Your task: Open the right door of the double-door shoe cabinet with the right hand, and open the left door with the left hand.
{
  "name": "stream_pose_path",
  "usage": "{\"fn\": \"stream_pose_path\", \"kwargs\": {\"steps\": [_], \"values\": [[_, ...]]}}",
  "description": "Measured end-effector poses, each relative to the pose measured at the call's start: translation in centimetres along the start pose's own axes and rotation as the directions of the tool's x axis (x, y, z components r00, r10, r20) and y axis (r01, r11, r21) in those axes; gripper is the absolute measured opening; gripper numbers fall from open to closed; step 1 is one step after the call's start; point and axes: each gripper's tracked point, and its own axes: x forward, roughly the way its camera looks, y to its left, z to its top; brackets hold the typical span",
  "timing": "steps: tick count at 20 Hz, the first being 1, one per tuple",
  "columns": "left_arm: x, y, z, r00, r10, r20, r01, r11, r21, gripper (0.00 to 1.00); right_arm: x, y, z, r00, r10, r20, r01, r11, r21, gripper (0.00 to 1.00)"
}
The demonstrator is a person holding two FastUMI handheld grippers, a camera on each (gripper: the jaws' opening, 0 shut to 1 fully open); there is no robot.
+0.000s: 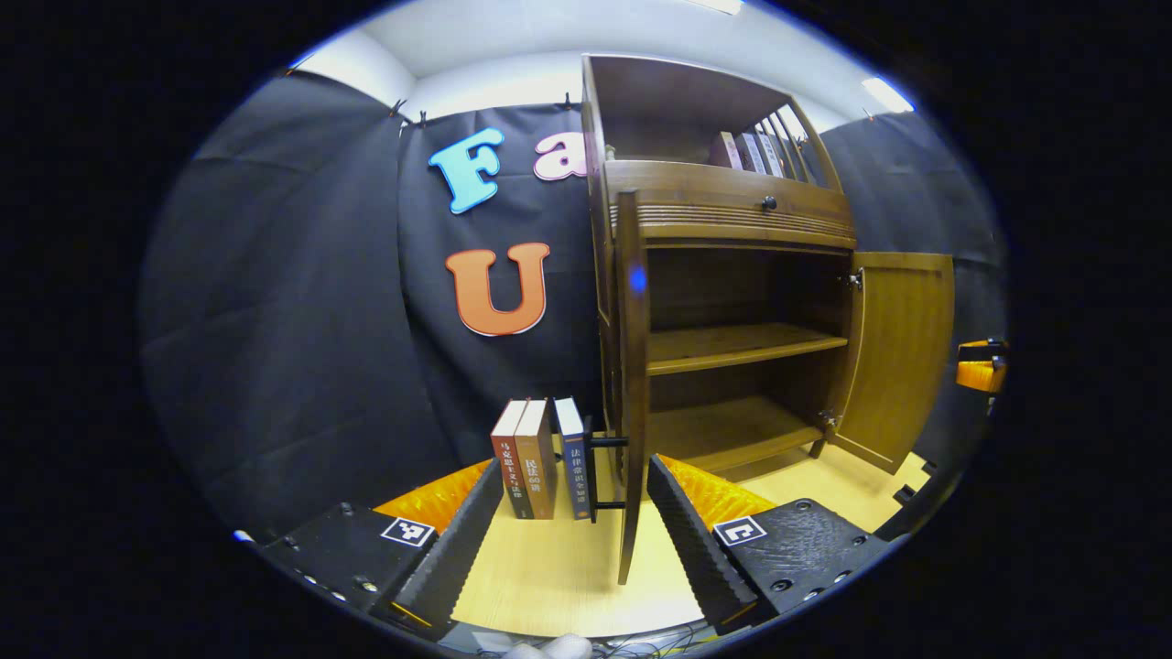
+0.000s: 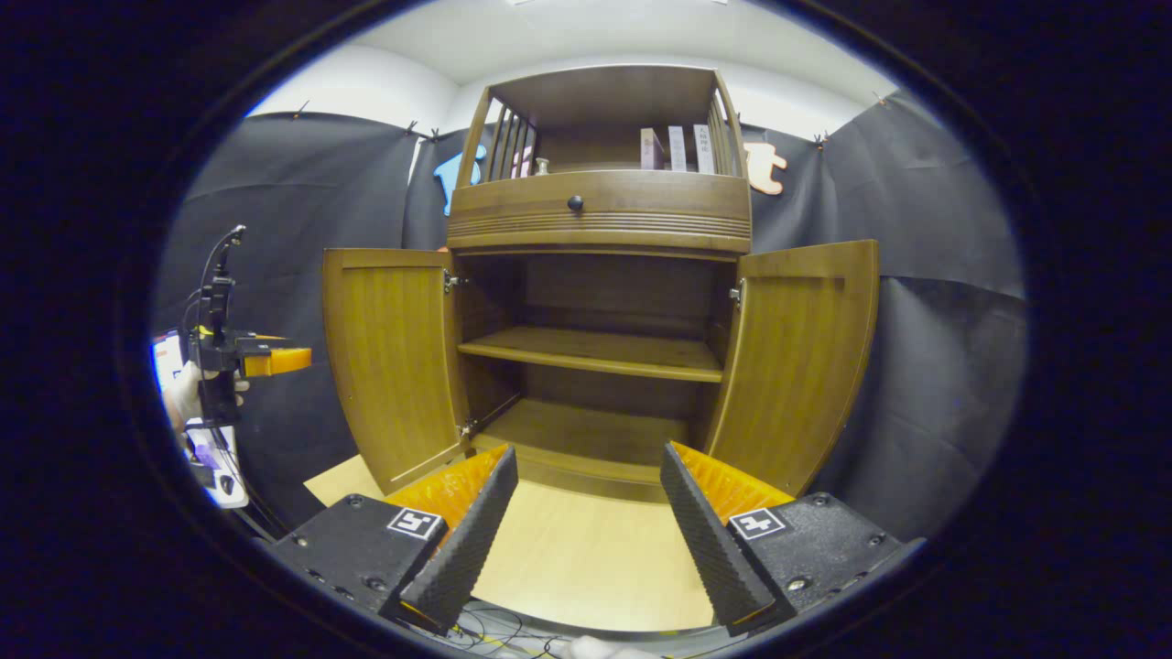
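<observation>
Cabinet [image 2: 600, 220] against the wall, left door [image 2: 389, 361] and right door [image 2: 797, 357] swung outward, books [image 1: 540, 458] standing left of it, more books [image 2: 678, 148] on top shelf

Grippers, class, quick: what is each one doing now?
Left gripper: open, holding nothing.
Right gripper: open, holding nothing.

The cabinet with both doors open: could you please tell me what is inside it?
The cabinet holds one bare shelf above a bare bottom board; its dark back corners are hard to make out.

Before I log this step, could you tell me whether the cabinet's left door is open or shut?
Open. In the right gripper view the left door is swung outward from its hinges, exposing the shelf.
</observation>
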Motion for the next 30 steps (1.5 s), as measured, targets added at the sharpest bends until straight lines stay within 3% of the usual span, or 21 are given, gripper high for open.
{"fn": "stream_pose_path", "kwargs": {"steps": [4, 5, 9, 12, 18, 22, 23, 24, 30], "values": [[-3.1, -5.3, 3.3, 0.995, 0.095, 0.006, -0.095, 0.995, 0.03, 1.0, 0.1, -2.6, 1.7, 0.999, 0.023, 0.024, -0.024, 0.999, 0.037, 1.0], [-3.6, -6.9, 4.4, 0.995, 0.094, 0.029, -0.095, 0.995, 0.025, 0.96, 0.0, -3.3, 2.3, 0.999, 0.028, 0.034, -0.03, 0.998, 0.047, 1.0], [-5.0, -12.9, 7.8, 0.987, 0.136, 0.091, -0.138, 0.99, 0.021, 0.96, -0.3, -6.7, 3.7, 0.998, 0.001, 0.064, -0.006, 0.997, 0.083, 0.99], [-5.5, -17.7, 9.5, 0.981, 0.125, 0.15, -0.131, 0.991, 0.027, 0.96, -0.6, -8.6, 3.5, 0.998, -0.022, 0.066, 0.015, 0.994, 0.105, 0.99], [-6.7, -24.1, 7.5, 0.98, 0.095, 0.176, -0.108, 0.992, 0.067, 0.96, -1.3, -10.7, 2.3, 0.996, -0.078, 0.054, 0.072, 0.991, 0.111, 0.99], [-6.7, -26.7, 6.6, 0.986, 0.038, 0.164, -0.048, 0.997, 0.059, 0.96, -1.8, -10.7, 2.5, 0.991, -0.117, 0.065, 0.11, 0.988, 0.107, 0.99], [-6.8, -27.0, 6.6, 0.985, 0.027, 0.168, -0.037, 0.998, 0.057, 1.0, -2.0, -10.5, 2.6, 0.99, -0.126, 0.071, 0.118, 0.988, 0.104, 0.99], [-6.7, -27.1, 6.7, 0.985, 0.018, 0.172, -0.028, 0.998, 0.058, 0.96, -2.1, -10.4, 2.8, 0.988, -0.131, 0.079, 0.123, 0.987, 0.099, 0.99], [-6.2, -26.2, 8.5, 0.979, 0.009, 0.203, -0.015, 0.999, 0.028, 0.96, -2.2, -9.4, 3.4, 0.983, -0.159, 0.094, 0.15, 0.984, 0.092, 0.99]]}}
